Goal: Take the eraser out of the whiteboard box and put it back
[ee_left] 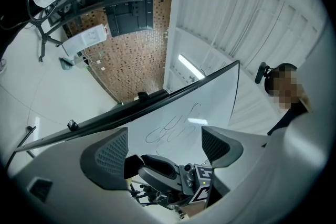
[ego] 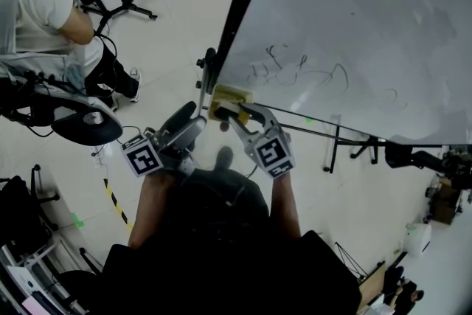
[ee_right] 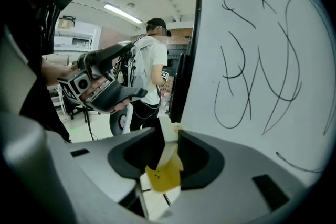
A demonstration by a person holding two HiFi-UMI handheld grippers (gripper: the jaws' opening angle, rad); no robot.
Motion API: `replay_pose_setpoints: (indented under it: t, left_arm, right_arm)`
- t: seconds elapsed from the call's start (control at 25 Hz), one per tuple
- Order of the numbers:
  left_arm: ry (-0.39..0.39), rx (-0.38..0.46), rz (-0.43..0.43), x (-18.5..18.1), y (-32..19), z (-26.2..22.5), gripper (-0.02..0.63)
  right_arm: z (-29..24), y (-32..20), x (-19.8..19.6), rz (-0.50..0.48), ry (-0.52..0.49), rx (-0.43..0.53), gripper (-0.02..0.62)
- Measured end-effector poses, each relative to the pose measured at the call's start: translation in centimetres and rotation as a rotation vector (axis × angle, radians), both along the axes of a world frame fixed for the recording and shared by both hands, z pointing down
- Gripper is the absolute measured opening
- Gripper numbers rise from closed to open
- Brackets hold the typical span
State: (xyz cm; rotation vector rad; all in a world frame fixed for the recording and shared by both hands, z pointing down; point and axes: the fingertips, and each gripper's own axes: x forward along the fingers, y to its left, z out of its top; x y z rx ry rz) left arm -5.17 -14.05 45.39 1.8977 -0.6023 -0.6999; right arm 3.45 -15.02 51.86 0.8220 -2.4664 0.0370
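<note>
Right gripper [ee_right: 169, 139] is clamped narrow on one edge of the thin eraser [ee_right: 164, 174], just beside the whiteboard's [ego: 354, 26] lower corner, and the left gripper [ee_left: 164, 149] hangs wide and empty; so slight a bite risks the eraser pivoting or slipping free.

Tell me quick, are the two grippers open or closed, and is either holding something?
Left gripper: open, holding nothing.
Right gripper: closed on the yellow eraser.
</note>
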Motion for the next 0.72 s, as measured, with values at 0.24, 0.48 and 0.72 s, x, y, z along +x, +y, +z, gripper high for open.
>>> replay_pose_setpoints:
  t: [0.24,0.48,0.72]
  left_arm:
    - [0.003,0.003,0.017,0.4,-0.1,-0.2,0.430]
    - [-0.002,0.005,0.027,0.6,-0.3,-0.4,0.430]
    - [-0.005,0.009,0.034,0.7,-0.5,-0.7,0.430]
  right_arm:
    - [-2.2,-0.1,0.2,0.023,-0.126,-0.008,0.152]
    - [-3.9,-0.4,0.6,0.042,-0.229,-0.018,0.152]
    - [-6.0,-0.8,1.0,0.061,-0.348,-0.015,0.150]
